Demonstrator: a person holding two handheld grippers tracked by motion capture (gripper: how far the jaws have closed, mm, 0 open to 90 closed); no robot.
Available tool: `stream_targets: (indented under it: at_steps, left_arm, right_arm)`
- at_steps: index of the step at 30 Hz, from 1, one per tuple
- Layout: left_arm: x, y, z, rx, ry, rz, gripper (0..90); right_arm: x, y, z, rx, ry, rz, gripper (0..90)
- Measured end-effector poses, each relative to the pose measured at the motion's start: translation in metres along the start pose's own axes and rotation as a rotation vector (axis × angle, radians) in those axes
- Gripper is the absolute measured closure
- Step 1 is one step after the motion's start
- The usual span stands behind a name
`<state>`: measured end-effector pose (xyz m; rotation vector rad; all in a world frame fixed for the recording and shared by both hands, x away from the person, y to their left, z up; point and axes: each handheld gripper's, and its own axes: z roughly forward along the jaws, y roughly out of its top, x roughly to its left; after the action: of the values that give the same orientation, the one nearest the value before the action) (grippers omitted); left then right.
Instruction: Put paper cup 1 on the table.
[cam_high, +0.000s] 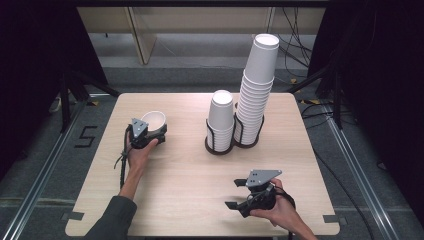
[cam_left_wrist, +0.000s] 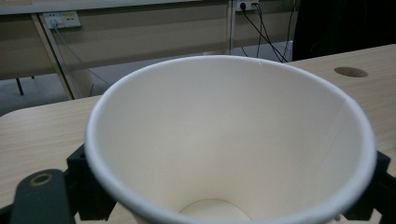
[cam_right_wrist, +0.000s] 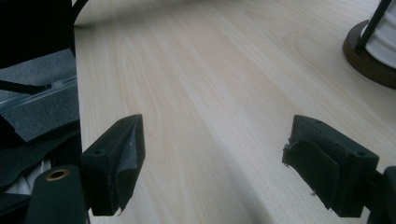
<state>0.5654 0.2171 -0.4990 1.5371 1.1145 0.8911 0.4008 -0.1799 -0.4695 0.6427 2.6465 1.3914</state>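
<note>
A white paper cup (cam_high: 154, 120) stands upright on the left part of the wooden table (cam_high: 195, 180), mouth up. My left gripper (cam_high: 153, 131) is around its lower wall; in the left gripper view the cup (cam_left_wrist: 224, 140) sits between the two black jaws, which lie against its sides under the rim. My right gripper (cam_high: 234, 194) rests near the table's front right, turned toward the left. In the right gripper view it (cam_right_wrist: 219, 158) stands wide open over bare wood, nothing between its pads (cam_right_wrist: 128, 154).
Two cup stacks stand in black wire holders at the back middle: a short stack (cam_high: 221, 120) and a tall leaning stack (cam_high: 257, 85). A holder's dark base (cam_right_wrist: 369, 60) is far right of the right gripper. Bare wood lies between the hands.
</note>
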Motion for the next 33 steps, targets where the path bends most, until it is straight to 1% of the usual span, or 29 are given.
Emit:
stream_targets:
  at_steps: [1, 3, 6, 8, 10, 12, 13, 15, 17, 18, 19, 21, 22, 23, 26, 27, 28, 30, 31, 32, 33]
  left_arm:
    - [0.0, 0.0, -0.001, 0.007, 0.004, 0.005, 13.7]
    - [0.0, 0.0, 0.0, 0.001, 0.007, 0.01, 13.3]
    - [0.0, 0.0, -0.001, 0.006, 0.007, 0.017, 13.0]
    - [0.0, 0.0, -0.001, 0.01, 0.004, 0.008, 12.4]
    - [0.0, 0.0, -0.002, 0.03, -0.003, -0.008, 11.7]
    - [0.0, 0.0, -0.002, 0.042, -0.011, -0.005, 12.0]
    - [0.0, 0.0, -0.004, 0.061, -0.016, -0.003, 12.8]
    - [0.001, 0.0, -0.005, 0.084, -0.024, -0.015, 13.1]
    - [0.003, -0.001, -0.006, 0.121, -0.039, -0.003, 13.8]
    - [0.004, -0.003, -0.006, 0.15, -0.047, -0.002, 14.4]
    - [0.006, -0.004, -0.007, 0.16, -0.053, 0.001, 14.4]
    - [0.009, -0.006, -0.009, 0.16, -0.053, -0.005, 14.3]
    - [0.01, -0.006, -0.01, 0.162, -0.05, 0.0, 14.3]
    - [0.01, -0.006, -0.011, 0.163, -0.052, 0.0, 14.3]
    - [0.012, -0.007, -0.015, 0.174, -0.057, 0.023, 14.3]
    - [0.013, -0.008, -0.016, 0.186, -0.063, 0.022, 14.3]
    - [0.014, -0.009, -0.017, 0.196, -0.067, 0.019, 14.4]
    - [0.013, -0.01, -0.019, 0.219, -0.072, 0.003, 14.4]
    - [0.013, -0.011, -0.021, 0.223, -0.081, -0.007, 14.4]
    - [0.013, -0.012, -0.023, 0.217, -0.085, -0.004, 14.4]
    - [0.013, -0.013, -0.025, 0.212, -0.08, 0.006, 14.4]
  right_arm:
    - [0.0, 0.0, 0.0, 0.003, 0.002, -0.001, 20.1]
    - [0.0, 0.0, 0.0, 0.006, 0.0, -0.005, 20.1]
    - [0.0, 0.0, 0.0, 0.006, 0.001, -0.004, 20.1]
    - [0.001, 0.0, 0.0, 0.011, 0.004, 0.002, 20.1]
    - [0.001, 0.0, 0.0, 0.013, 0.009, 0.01, 20.1]
    - [0.001, 0.0, 0.0, 0.012, 0.01, 0.01, 20.1]
    - [0.001, 0.0, -0.001, 0.011, 0.01, 0.011, 20.1]
    - [0.0, -0.001, -0.002, 0.002, -0.006, -0.003, 20.0]
    - [-0.001, -0.001, -0.002, 0.002, -0.009, -0.001, 20.0]
    - [0.0, -0.002, -0.002, 0.005, -0.004, 0.014, 20.0]
    - [0.0, -0.002, -0.002, 0.007, -0.006, 0.009, 20.0]
    - [0.0, -0.002, -0.002, 0.013, -0.002, 0.012, 20.0]
    - [0.0, -0.002, -0.003, 0.007, -0.011, 0.001, 20.0]
    - [0.0, -0.003, -0.003, 0.008, -0.006, 0.008, 20.0]
    - [-0.001, -0.003, -0.003, 0.01, -0.008, 0.008, 20.0]
    - [-0.002, -0.004, -0.003, 0.009, -0.015, -0.001, 20.0]
    - [0.0, -0.004, -0.003, 0.022, -0.003, 0.018, 19.9]
    - [0.0, -0.005, -0.002, 0.023, -0.006, 0.015, 19.9]
    - [0.0, -0.005, -0.002, 0.023, -0.005, 0.015, 19.9]
    - [0.0, -0.004, -0.003, 0.019, -0.004, 0.012, 19.9]
    - [-0.001, -0.004, -0.003, 0.014, -0.012, -0.001, 19.9]
